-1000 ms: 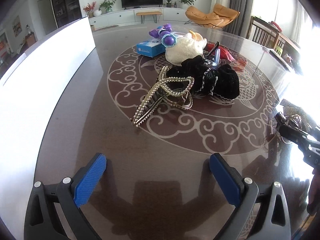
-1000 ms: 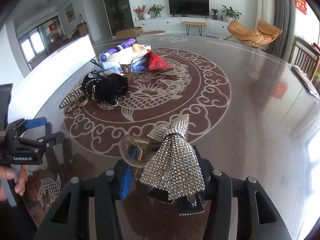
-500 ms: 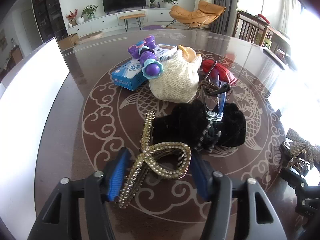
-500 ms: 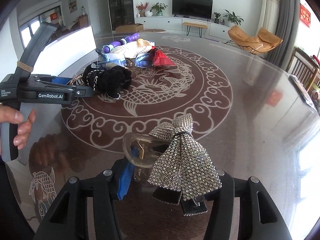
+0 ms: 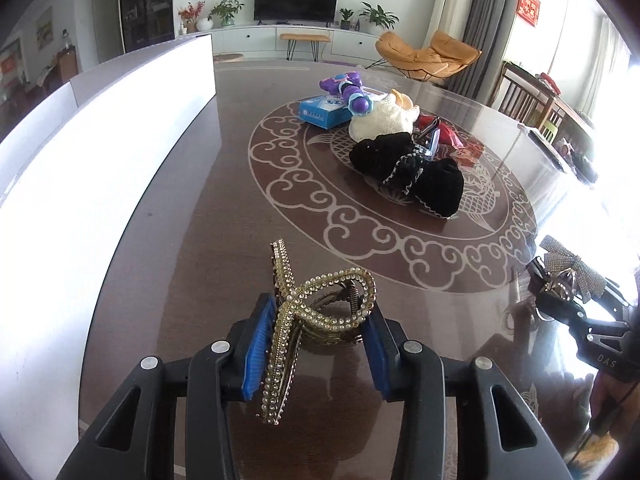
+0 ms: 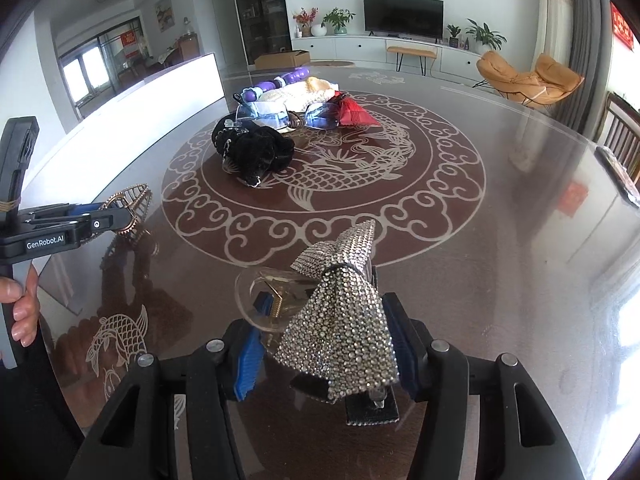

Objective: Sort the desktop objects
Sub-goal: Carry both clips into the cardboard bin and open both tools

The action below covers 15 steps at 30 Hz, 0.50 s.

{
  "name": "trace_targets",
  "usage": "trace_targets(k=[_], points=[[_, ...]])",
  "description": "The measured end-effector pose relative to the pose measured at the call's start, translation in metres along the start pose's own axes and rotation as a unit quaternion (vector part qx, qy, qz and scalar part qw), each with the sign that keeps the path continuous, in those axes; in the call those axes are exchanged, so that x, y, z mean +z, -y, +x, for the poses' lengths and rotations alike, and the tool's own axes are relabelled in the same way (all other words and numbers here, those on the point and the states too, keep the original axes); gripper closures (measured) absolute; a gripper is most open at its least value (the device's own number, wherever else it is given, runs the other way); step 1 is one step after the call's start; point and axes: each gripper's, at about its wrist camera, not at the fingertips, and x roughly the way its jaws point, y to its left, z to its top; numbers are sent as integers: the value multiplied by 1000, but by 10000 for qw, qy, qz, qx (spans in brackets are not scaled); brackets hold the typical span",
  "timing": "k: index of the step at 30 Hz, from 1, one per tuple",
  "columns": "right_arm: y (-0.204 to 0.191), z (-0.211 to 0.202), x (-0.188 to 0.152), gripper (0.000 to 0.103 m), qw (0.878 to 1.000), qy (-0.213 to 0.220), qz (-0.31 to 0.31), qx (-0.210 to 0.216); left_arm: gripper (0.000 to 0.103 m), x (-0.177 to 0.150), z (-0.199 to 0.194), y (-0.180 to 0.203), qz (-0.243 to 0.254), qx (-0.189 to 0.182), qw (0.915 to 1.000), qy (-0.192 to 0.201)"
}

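A gold, pearl-studded hair claw [image 5: 320,300] sits between the blue pads of my left gripper [image 5: 318,320], lifted just off the dark table [image 5: 200,240]. Its jaws are closing and the pads press on it. From the right wrist, that gripper [image 6: 104,220] shows at the left with the gold claw [image 6: 136,200] at its tip. A rhinestone bow clip [image 6: 340,320] with a clear claw lies between the pads of my right gripper [image 6: 322,320]. Those jaws are opening, and the pads still touch the clip. The left wrist view shows the right gripper [image 5: 560,300] and bow [image 5: 568,260] at far right.
On the table's round pattern lies a pile: a black velvet piece [image 5: 404,168], a cream knit pouch [image 5: 380,120], a blue box [image 5: 324,110], a purple toy [image 5: 352,88], a red item [image 5: 448,132] and glasses [image 6: 272,114]. A white board [image 5: 100,140] lines the left edge.
My left gripper went from wide open to the gold claw, shut on it and drew it back off the pile's edge. The right gripper stayed put, its jaws a little wider.
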Motion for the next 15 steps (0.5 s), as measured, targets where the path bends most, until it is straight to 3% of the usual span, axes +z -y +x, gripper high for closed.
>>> trace_targets(k=[3,7,8,9,10,15], points=[[1,1,1,22,9999,-83,126,-83,60,-2,5,5,6,54,10000,-2],[-5,3,4,21,9999,-7,84,-133,60,-5,4,9,120,127,9998,14],[-7,5,5,23,9999,9,21,-133,60,-5,4,8,102,105,9999,17],[-7,6,5,45,9999,-10,17,-129,61,-6,3,7,68,73,9999,24],[-6,5,6,54,9999,-1,57,-121,61,-6,2,5,24,44,10000,45],[-2,-15,12,54,9996,159,212,23,61,-4,-21,-3,-265,-181,9985,434]])
